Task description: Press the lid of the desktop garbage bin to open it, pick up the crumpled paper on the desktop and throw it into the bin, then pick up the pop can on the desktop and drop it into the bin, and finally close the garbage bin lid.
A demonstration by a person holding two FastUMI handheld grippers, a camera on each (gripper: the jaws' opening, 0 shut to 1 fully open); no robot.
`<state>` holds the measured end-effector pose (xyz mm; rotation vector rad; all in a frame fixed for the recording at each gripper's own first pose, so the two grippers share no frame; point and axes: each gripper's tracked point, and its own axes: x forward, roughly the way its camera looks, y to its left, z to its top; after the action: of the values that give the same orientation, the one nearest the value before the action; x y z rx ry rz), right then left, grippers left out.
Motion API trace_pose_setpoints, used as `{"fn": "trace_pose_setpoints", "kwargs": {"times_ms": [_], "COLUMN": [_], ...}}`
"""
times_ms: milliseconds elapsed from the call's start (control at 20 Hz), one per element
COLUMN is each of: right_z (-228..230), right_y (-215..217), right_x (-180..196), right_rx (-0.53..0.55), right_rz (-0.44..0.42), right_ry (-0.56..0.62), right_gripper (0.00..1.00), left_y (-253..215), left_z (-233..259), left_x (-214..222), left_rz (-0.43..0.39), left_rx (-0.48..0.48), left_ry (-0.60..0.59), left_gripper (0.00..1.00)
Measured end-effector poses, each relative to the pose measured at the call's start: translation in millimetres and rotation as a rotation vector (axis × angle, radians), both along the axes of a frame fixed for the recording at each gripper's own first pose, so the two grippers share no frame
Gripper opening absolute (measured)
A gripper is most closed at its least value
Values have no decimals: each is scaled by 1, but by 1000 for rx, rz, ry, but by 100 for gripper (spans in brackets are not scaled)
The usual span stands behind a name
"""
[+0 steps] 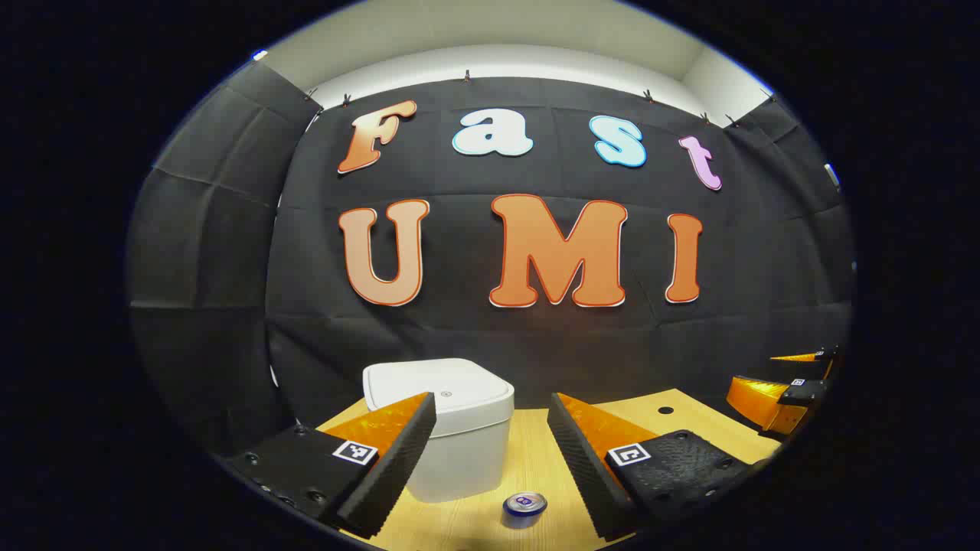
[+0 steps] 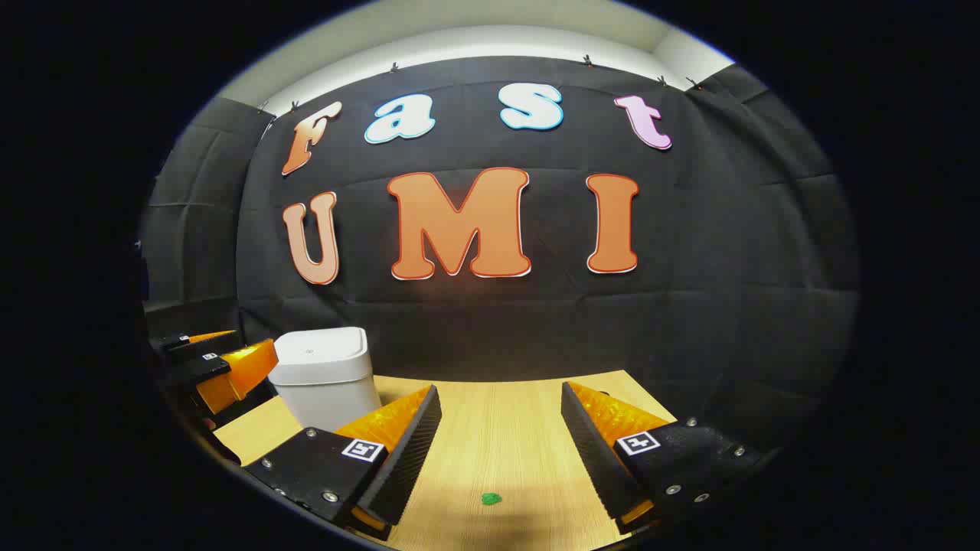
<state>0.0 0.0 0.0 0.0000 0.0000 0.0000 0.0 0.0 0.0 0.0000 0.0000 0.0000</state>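
The bin (image 1: 452, 428) was seen at the left of the desk (image 1: 536, 459), toward the far edge, with its lid (image 1: 438, 386) flat and closed. In the left gripper view, the left gripper (image 1: 490, 451) was held above the near part of the desk, its jaws spread wide and nothing between them; the bin lay just beyond its left finger. The can (image 1: 524, 509) stood upright on the desk, near and just right of the bin, below the gap of the jaws. Further right in that view, the right gripper (image 1: 788, 386) was seen well apart.

In the right gripper view, the bin (image 2: 325, 375) appeared far left, with the left gripper (image 2: 207, 363) beside it. The right gripper (image 2: 498, 444) was likewise wide open and empty, over bare desk (image 2: 498, 428). A small green scrap (image 2: 491, 499), judged to be the crumpled paper, lay near, below the gap of its jaws.

The first step was judged not yet done. The next move would call for a finger to be brought down on the lid and pressed until it springs open.
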Motion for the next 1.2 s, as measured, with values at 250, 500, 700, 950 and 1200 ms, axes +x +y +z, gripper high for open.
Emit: {"fn": "trace_pose_setpoints", "kwargs": {"times_ms": [250,500,700,950,1200], "right_z": [-2,-6,-3,3,6], "right_y": [-2,-5,-13,-10,-8], "right_x": [15,27,32,30,32], "right_rx": [-11,18,26,32,13], "right_rz": [68,118,74,23,10], "right_ry": [30,49,41,19,11], "right_gripper": [95,95,94,94,95], "left_y": [-16,-18,-24,-19,-15], "left_z": [0,-6,-7,-4,-3], "left_x": [-1,0,8,27,36], "left_rz": [-8,46,1,-47,-66], "left_rx": [-15,-9,-6,-21,-21], "left_ry": [-11,8,24,27,22], "left_gripper": [93,94,96,93,94]}}
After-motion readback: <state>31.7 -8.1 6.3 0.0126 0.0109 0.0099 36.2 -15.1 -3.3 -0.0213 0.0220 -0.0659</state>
